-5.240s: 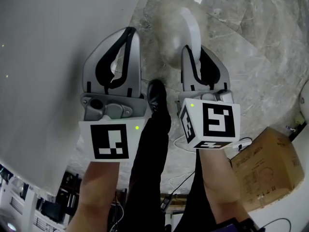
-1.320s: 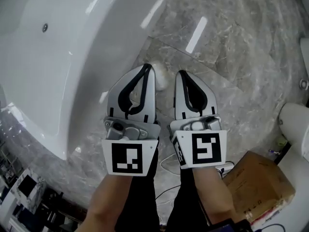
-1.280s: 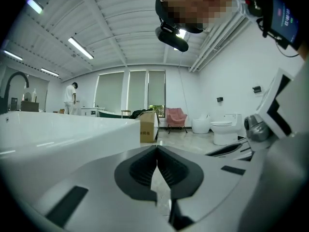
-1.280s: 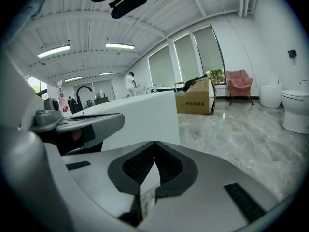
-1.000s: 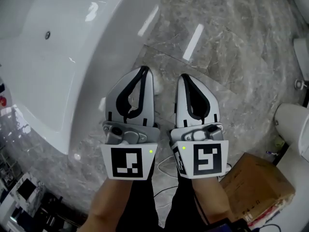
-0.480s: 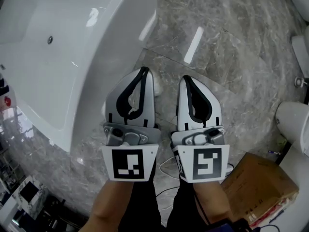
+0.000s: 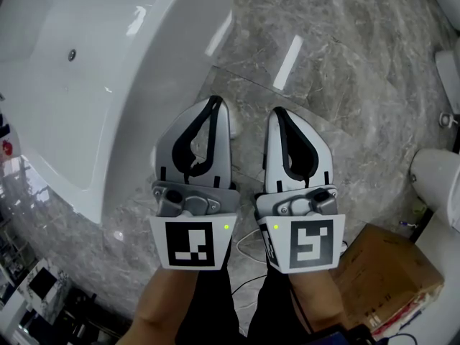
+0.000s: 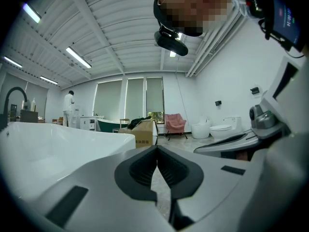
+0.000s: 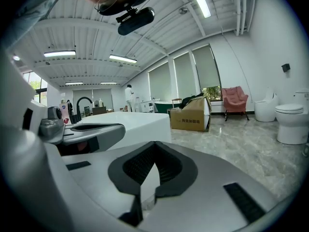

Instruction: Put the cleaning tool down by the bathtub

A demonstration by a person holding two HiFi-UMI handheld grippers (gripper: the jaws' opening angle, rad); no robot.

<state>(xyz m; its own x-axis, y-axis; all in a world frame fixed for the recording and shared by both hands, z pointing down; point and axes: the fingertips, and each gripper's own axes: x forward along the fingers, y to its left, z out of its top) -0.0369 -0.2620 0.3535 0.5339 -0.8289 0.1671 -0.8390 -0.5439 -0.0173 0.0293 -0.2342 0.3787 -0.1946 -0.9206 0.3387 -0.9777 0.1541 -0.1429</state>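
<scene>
Left gripper (image 7: 213, 103) and right gripper (image 7: 279, 112) both hang closed and empty, the cleaning tool (image 7: 231, 126) apparently that white sliver on the floor (image 7: 345, 85) by the bathtub (image 7: 162, 77), so placing looks done; withdrawing remains.

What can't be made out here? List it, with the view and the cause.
Cleaning tool: head view, perhaps the white sliver; left gripper covers the rest.
Toilet: head view, cut by the right edge.
Person: left gripper view, too small.

The bathtub (image 7: 159, 69) is glossy, the marble-look floor (image 7: 345, 121) polished, the cardboard box (image 7: 384, 272) matt.
</scene>
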